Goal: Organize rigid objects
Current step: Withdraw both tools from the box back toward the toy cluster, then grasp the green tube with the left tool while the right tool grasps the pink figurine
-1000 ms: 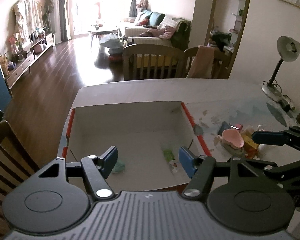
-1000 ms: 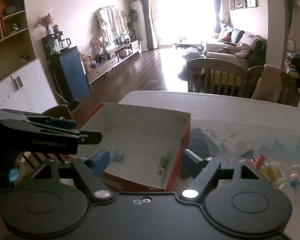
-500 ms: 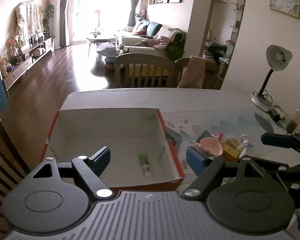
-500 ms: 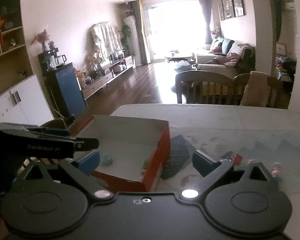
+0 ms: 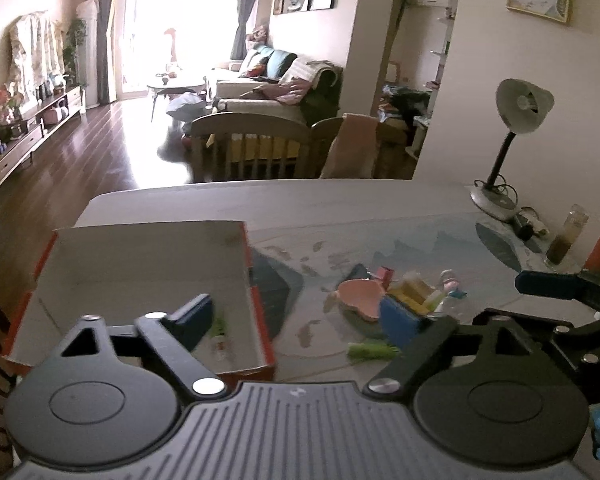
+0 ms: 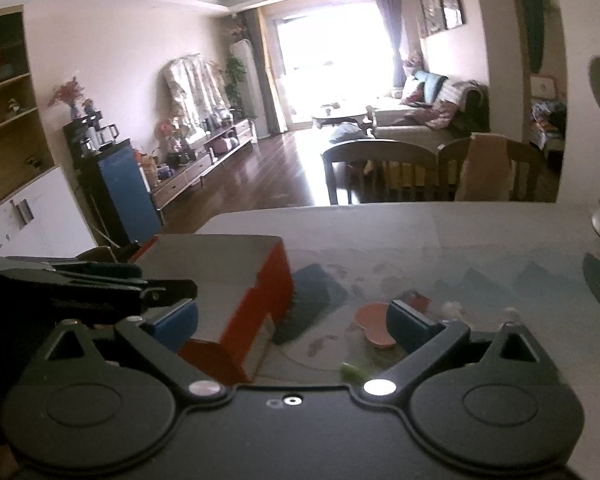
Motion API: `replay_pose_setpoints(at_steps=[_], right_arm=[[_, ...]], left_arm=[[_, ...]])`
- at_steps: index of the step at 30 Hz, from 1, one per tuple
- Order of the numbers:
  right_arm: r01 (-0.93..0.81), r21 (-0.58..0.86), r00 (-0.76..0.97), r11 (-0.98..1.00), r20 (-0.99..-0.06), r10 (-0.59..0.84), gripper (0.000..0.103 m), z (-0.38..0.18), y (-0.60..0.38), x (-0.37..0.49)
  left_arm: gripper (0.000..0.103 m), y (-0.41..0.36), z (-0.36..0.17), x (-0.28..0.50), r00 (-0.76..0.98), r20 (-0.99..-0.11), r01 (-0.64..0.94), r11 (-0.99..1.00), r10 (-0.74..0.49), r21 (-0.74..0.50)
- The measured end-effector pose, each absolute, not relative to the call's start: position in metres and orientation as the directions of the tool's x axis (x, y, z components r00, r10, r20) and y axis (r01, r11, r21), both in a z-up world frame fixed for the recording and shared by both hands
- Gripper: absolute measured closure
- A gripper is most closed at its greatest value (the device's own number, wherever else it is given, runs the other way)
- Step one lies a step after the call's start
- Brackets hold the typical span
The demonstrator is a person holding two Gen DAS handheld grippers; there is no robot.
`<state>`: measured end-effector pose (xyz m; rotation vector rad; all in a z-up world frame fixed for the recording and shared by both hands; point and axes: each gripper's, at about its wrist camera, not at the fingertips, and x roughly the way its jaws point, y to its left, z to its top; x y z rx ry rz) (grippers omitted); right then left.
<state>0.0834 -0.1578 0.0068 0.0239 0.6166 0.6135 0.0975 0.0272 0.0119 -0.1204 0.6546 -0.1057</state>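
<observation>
In the left wrist view, the left gripper (image 5: 298,318) hangs above the table with its jaws spread wide and nothing between them. One blue pad (image 5: 194,318) sits over the shallow white cardboard box with red edges (image 5: 256,304). The other is over the cluster of small things on the pale patterned tabletop (image 5: 340,208). The box already holds a small green-and-white tube (image 5: 220,336) near its near wall. To the right of the box lie a pink heart-shaped dish (image 5: 360,298), a huddle of yellow, red and pastel small pieces (image 5: 416,290) just behind it, and a green fringed piece (image 5: 370,350) nearer the camera. The step in hand looks like a reach toward this pile for the next item. The next move likely calls for lowering over one piece, perhaps the green one standing apart from the rest, and lining the pads either side of it.

In the right wrist view, the right gripper (image 6: 292,322) is likewise wide open and empty. Its right pad (image 6: 410,326) is in front of the pink dish (image 6: 374,322), though contact cannot be judged. The green piece (image 6: 354,372) shows just above the gripper body. The box's red side (image 6: 268,300) stands to the left, with the left gripper's dark frame beyond.
</observation>
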Motion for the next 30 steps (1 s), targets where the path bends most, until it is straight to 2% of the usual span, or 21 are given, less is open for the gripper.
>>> replay_pose_setpoints(at_steps=[7,18,30], right_arm=[[-0.471,0.208,0.658,0.857,-0.564,0.499,0.002,-0.008,-0.200,0.098],[-0.404,0.152,0.681,0.902,-0.608,0.408,0.002,-0.031,-0.259,0.134],[-0.354,0.107,0.669,0.929,-0.665,0.331,0.005,-0.066,-0.299,0.195]], left_arm=[[0.000,-0.010,0.002,0.112,0.791,-0.594,0.090,0.988,-0.147,-0.125],[0.000,-0.063,-0.052,0.152,0.720,-0.671,0.113,0.984,-0.178,-0.140],[0.000,-0.097,-0.111,0.190,0.655,-0.745,0.109,0.991,-0.130,-0.077]])
